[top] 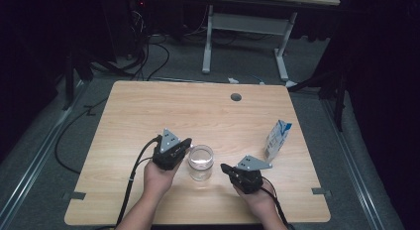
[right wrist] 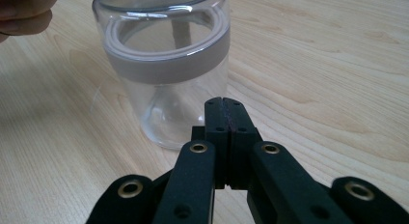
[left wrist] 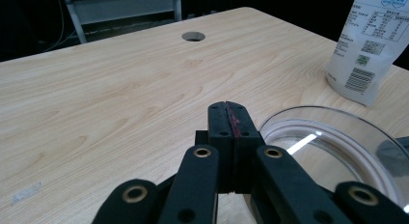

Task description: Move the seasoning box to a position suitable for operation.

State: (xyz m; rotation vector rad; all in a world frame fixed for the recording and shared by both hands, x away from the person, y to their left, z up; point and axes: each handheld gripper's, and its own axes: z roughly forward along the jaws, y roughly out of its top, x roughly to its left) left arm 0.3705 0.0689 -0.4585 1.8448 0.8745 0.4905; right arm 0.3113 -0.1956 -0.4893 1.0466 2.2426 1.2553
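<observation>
A clear glass jar [top: 201,162] with a transparent lid and a pale sealing ring stands upright near the table's front middle. My left gripper [top: 186,144] is just left of the jar, jaws pressed together with nothing between them. In the left gripper view the shut left gripper [left wrist: 227,105] points past the jar's lid [left wrist: 337,142], which lies to its right. My right gripper [top: 224,167] sits right of the jar, also shut and empty. In the right gripper view the right gripper [right wrist: 223,101] points at the jar [right wrist: 166,64] from close by, not touching it.
A white and blue carton [top: 277,140] stands at the right of the table, seen again as the carton [left wrist: 369,45] beyond the jar. A round cable hole [top: 236,97] is near the far edge of the wooden table [top: 148,111]. A white desk frame [top: 245,27] stands behind.
</observation>
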